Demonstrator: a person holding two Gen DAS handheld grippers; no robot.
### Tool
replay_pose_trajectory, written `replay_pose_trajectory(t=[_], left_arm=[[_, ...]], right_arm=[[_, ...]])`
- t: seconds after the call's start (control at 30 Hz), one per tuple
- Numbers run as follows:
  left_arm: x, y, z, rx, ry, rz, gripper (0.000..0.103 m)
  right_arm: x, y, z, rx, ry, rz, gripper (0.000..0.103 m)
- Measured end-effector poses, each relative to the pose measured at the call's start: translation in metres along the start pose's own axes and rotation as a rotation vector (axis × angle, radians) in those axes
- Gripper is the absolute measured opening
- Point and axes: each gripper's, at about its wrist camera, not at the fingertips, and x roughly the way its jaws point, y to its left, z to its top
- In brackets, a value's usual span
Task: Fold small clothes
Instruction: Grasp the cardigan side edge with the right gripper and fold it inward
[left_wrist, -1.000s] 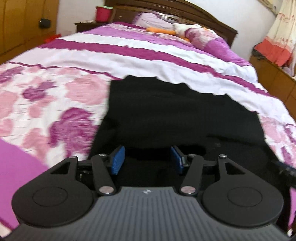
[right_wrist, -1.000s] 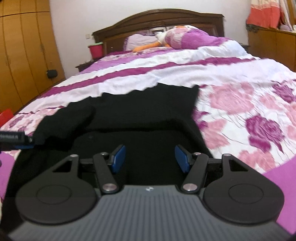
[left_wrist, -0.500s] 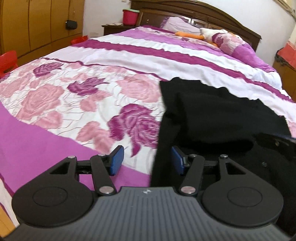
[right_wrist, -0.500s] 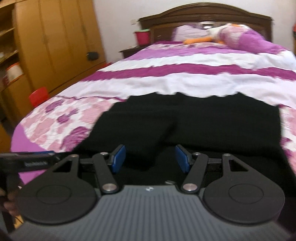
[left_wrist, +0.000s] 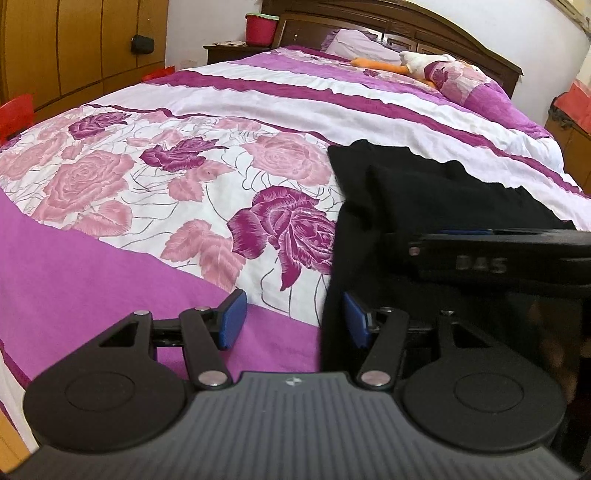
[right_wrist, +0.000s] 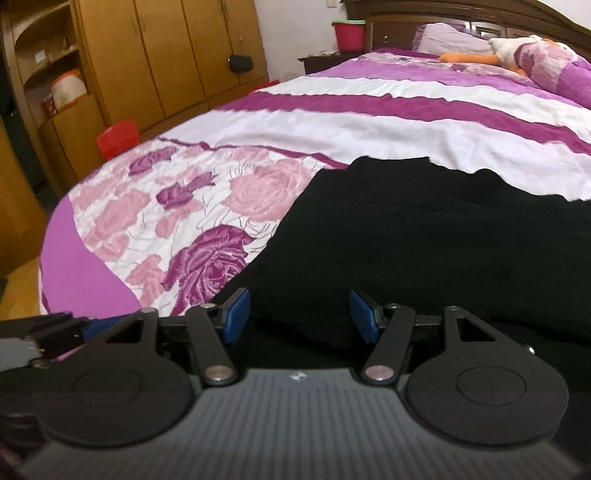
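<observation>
right gripper (right_wrist: 298, 314) agape, empty | over black garment (right_wrist: 424, 229) | floral bedspread (right_wrist: 332, 118)

Soft even daylight, fisheye-bent edges, slight blur, featureless dark fabric

You have a bed (left_wrist: 258, 110) under you, spread with a bedspread (left_wrist: 122, 177) of pink and purple roses near the foot, then white and purple stripes toward the dark wooden headboard (left_wrist: 424, 33). Directly on the spread lies the black garment (right_wrist: 424, 229), partly folded over itself, its far edge reaching the first white stripe. At the head you can see a pale pillow (left_wrist: 362, 42), a plush duck (left_wrist: 410, 64) and a purple floral cushion (left_wrist: 469, 83)
</observation>
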Motion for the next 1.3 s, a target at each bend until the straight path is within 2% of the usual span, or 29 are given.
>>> replay_pose_trajectory(t=[0.13,0.17,0.2,0.23,0.27,0.33,0.37,0.53,0.67,0.93,1.13,1.3], left_arm=[[0.001,0.000,-0.001,0.002,-0.002,-0.003,0.064],[0.002,0.000,-0.001,0.001,-0.002,-0.003,0.064],[0.002,0.000,-0.001,0.001,-0.002,-0.003,0.064],[0.002,0.000,-0.001,0.003,-0.002,-0.003,0.064],[0.002,0.000,-0.001,0.003,-0.002,-0.002,0.064],[0.002,0.000,-0.001,0.003,-0.002,-0.001,0.065],[0.002,0.000,-0.001,0.002,-0.001,-0.001,0.065],[0.002,-0.001,0.000,0.005,-0.003,0.006,0.065],[0.000,-0.005,0.002,0.004,-0.010,-0.001,0.065],[-0.001,-0.020,0.006,0.039,-0.028,-0.013,0.065],[0.007,-0.034,0.007,0.066,-0.023,-0.004,0.065],[0.010,-0.043,0.009,0.080,-0.022,-0.009,0.065]], right_arm=[[0.013,0.004,-0.001,-0.041,0.021,-0.015,0.061],[0.014,0.004,-0.001,-0.047,0.017,-0.021,0.053],[0.015,0.004,-0.001,-0.052,0.013,-0.029,0.050],[0.014,0.003,-0.001,-0.051,0.010,-0.028,0.041],[0.014,0.002,0.000,-0.044,0.006,-0.026,0.028],[0.011,-0.001,0.001,-0.029,0.001,-0.025,0.017],[0.008,-0.003,0.002,-0.019,-0.007,-0.027,0.015],[-0.018,-0.016,0.010,0.035,-0.081,-0.021,0.014],[-0.046,-0.034,0.015,0.078,-0.151,-0.047,0.014],[-0.101,-0.104,0.002,0.226,-0.265,-0.181,0.014],[-0.108,-0.157,-0.029,0.360,-0.236,-0.274,0.014],[-0.092,-0.183,-0.056,0.416,-0.144,-0.304,0.016]])
